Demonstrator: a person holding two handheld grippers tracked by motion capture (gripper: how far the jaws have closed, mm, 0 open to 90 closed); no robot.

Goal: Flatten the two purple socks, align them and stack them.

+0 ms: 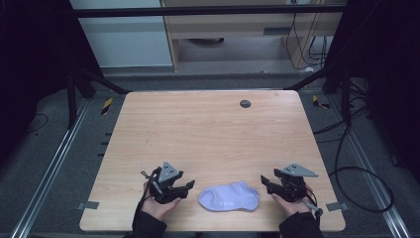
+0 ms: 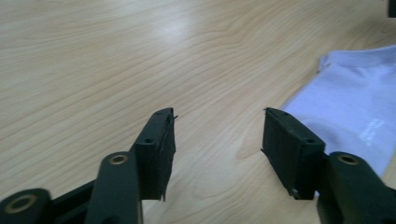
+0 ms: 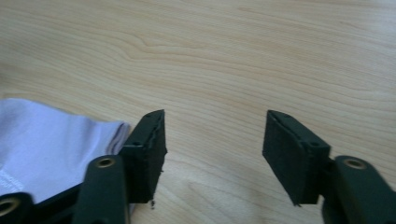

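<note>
Wooden surface (image 1: 213,134) with a pale sock (image 1: 229,197) lying flat near its front edge, between two hand-held tools.
Left tool (image 1: 189,187) and right tool (image 1: 266,182) flank the sock, jaws apart, neither touching it; judging by this, handling has not yet begun and every step remains.

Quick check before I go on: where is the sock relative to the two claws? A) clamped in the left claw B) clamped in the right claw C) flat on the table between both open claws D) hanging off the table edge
C: the pale sock lies flat on the table, with the left claw and right claw open on either side, neither gripping it.
</note>
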